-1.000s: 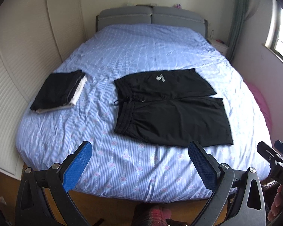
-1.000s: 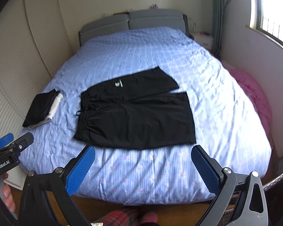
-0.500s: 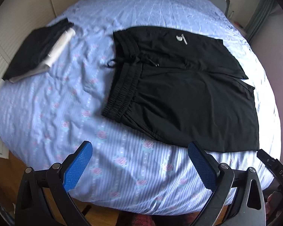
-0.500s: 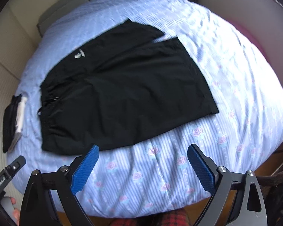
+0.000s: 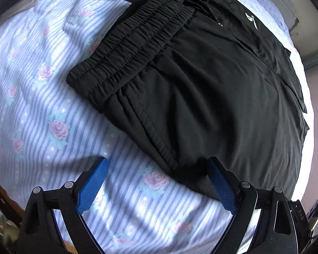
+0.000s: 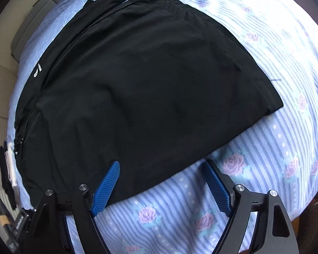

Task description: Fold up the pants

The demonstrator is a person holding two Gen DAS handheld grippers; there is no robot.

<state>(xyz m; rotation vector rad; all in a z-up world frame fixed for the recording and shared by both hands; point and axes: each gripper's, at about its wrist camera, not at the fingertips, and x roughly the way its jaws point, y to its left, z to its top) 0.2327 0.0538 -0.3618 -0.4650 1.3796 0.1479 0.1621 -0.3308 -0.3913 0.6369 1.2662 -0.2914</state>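
Black shorts point(image 5: 212, 80) lie flat on the bed, with the elastic waistband point(image 5: 133, 36) and drawstring at the left and a small white logo point(image 5: 251, 19) on the far leg. My left gripper point(image 5: 156, 167) is open, low over the near side seam just below the waistband. In the right wrist view the shorts point(image 6: 137, 89) fill the frame, their hem point(image 6: 243, 63) at the right. My right gripper point(image 6: 162, 166) is open, straddling the near edge of the leg. Neither holds cloth.
The bed has a blue striped sheet with pink roses point(image 5: 42, 105), also seen in the right wrist view point(image 6: 275, 148). A folded black and white stack point(image 6: 8, 169) lies at the far left. The grey headboard point(image 6: 31, 17) is beyond.
Both grippers have dropped and moved forward from high over the bed's foot to just above the near edge of the shorts. Both stay open. The shorts have not moved.
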